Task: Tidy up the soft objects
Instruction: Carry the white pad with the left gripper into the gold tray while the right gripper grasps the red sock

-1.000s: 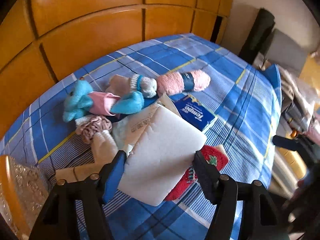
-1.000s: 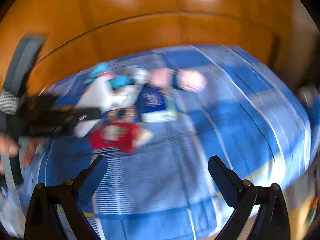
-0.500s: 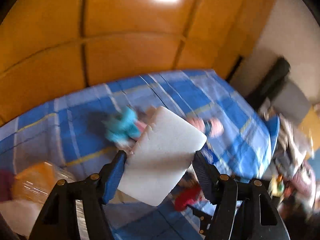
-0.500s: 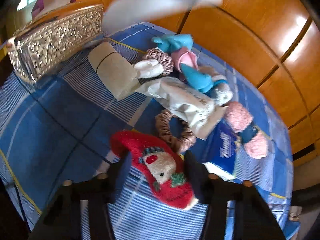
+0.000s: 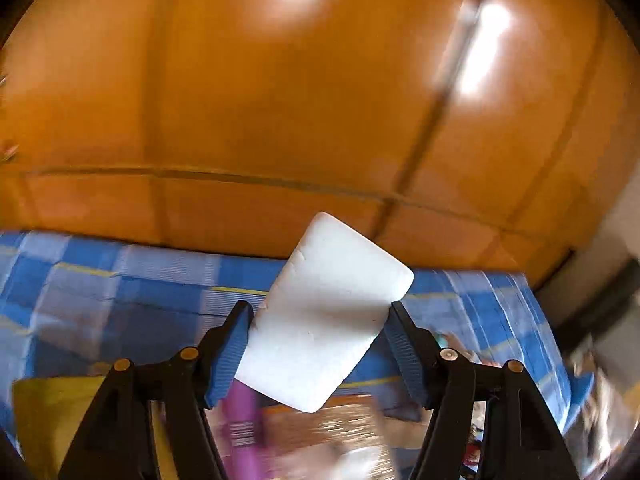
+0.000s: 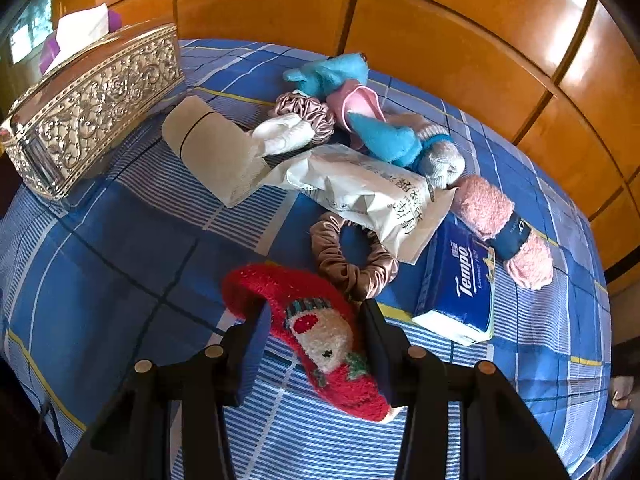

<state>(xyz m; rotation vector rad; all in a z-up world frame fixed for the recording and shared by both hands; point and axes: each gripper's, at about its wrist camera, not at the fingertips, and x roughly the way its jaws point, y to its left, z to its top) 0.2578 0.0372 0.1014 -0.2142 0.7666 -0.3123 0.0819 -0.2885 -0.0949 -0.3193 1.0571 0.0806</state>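
Two grips show, one per view: the left gripper (image 5: 320, 334) clamps a white sponge (image 5: 326, 316) above the blue cloth (image 5: 120, 292), while the right gripper (image 6: 312, 344) pinches the red sock (image 6: 316, 332) beside a brown scrunchie (image 6: 352, 264) and tissue pack (image 6: 460, 284).

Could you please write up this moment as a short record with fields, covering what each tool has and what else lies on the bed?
Surface: blue checked bedspread in front of orange wooden panels.
Left tool: shut on a white foam block, held clear of the bedspread.
Right tool: fingers on either side of a red fuzzy sock lying on the bedspread.
Container: silver embossed box, far left.
Loose items: brown scrunchie, blue Tempo tissue pack, pink rolled towel, white printed packet.
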